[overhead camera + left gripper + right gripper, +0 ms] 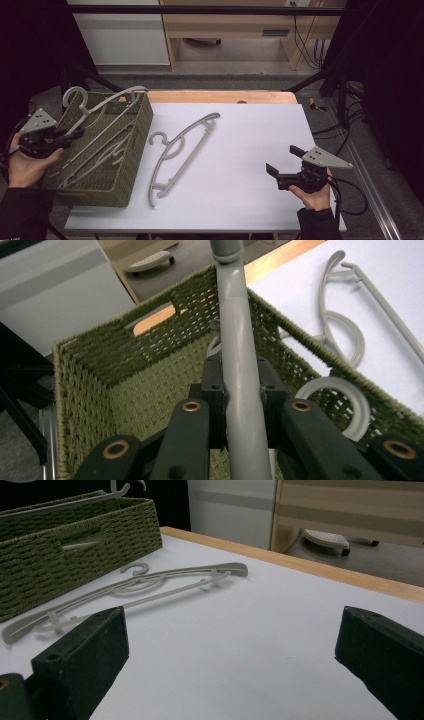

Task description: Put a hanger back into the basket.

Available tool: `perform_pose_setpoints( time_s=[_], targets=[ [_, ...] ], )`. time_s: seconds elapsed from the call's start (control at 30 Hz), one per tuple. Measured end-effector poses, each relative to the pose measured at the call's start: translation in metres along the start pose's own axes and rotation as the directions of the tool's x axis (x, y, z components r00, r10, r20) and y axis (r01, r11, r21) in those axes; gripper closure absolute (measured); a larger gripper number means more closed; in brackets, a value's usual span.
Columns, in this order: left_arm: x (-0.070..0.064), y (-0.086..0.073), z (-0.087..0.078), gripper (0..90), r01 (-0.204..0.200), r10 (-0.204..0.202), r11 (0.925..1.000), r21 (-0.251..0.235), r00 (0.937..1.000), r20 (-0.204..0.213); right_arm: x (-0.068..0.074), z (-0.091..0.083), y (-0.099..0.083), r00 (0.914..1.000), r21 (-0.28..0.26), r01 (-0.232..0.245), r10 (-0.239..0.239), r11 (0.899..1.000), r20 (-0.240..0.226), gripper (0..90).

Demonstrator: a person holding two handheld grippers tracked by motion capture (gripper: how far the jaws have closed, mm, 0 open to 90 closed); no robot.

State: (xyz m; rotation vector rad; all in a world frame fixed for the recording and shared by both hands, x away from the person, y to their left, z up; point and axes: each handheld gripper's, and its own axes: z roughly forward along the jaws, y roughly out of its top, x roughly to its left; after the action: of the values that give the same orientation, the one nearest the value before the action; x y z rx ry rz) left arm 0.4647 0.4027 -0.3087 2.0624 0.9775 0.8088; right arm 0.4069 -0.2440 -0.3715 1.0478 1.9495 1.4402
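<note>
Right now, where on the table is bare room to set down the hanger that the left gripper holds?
The white tabletop is bare between the grey plastic hanger lying flat and the right gripper, and along the near edge. The green woven basket is crowded with hangers, and the left gripper clamps a grey hanger over it.

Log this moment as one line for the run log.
left gripper: shut on grey hanger over green basket | right gripper: open, holds nothing | second hanger: flat on white table beside basket
</note>
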Motion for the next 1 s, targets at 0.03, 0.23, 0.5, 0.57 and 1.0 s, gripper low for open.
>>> perform_pose_setpoints(
  time_s=[0.03, 0.23, 0.5, 0.57, 1.0],
  targets=[
    [0.002, -0.002, 0.001, 79.5, -0.004, 0.004, 0.9999, 0.011, 1.0, -0.002, 0.0, 0.0, 0.0, 1.0, 0.0, 0.0, 0.0, 1.0, -0.001, 1.0],
    [0.009, -0.011, 0.003, 79.4, -0.009, 0.009, 0.9995, 0.03, 0.9998, -0.015, 0.0, 0.001, 0.0, 1.0, 0.003, 0.0, 0.0, 1.0, -0.001, 1.0],
    [0.017, -0.012, 0.003, 79.4, -0.022, 0.025, 0.9983, 0.053, 0.9986, -0.047, 0.0, 0.001, 0.0, 1.0, 0.005, 0.0, 0.0, 1.0, -0.001, 1.0],
    [0.017, -0.01, 0.002, 79.4, -0.038, 0.042, 0.9973, 0.062, 0.9979, -0.049, 0.0, 0.001, -0.001, 1.0, 0.005, -0.001, 0.001, 1.0, 0.0, 1.0],
    [0.014, -0.003, 0.017, 79.4, -0.101, 0.105, 0.9904, 0.094, 0.9936, -0.04, 0.0, 0.0, -0.001, 1.0, 0.004, -0.004, 0.004, 1.0, -0.002, 1.0]
  ],
)
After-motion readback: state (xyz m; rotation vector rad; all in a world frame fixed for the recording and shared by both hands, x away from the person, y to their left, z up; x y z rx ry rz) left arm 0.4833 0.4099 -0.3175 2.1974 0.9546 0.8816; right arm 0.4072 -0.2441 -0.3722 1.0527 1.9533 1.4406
